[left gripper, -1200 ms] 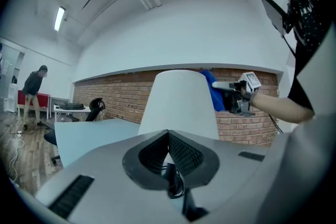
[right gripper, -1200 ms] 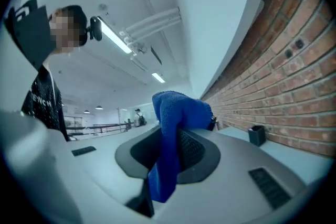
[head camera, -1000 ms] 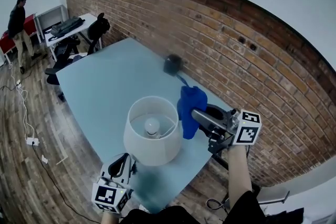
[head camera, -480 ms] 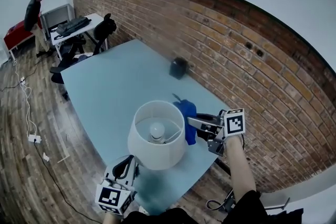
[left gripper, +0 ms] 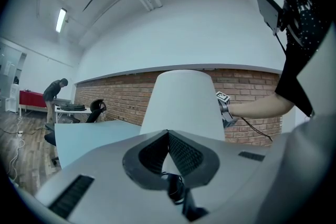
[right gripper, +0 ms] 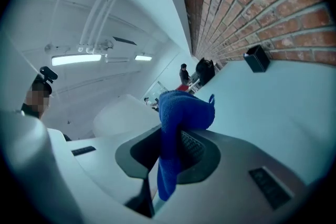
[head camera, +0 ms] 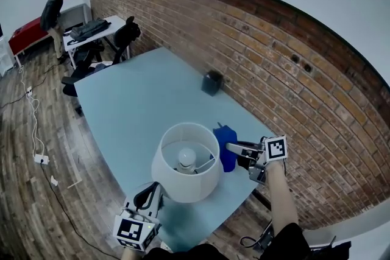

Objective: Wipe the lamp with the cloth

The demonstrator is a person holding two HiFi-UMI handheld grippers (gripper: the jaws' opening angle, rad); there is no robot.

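1. Two grippers are held close to the lamp (head camera: 186, 170).
2. At the lamp's right side, the blue cloth (head camera: 226, 154) is clamped in the right gripper (head camera: 241, 149) and is seen touching the shade.
3. On the lamp's near side, the left gripper (head camera: 148, 199) is held with jaws pressed together, empty.

likely office: brick wall (head camera: 274, 58), far desk (head camera: 116, 22), office chair (head camera: 127, 33), strip lights (left gripper: 61, 19)
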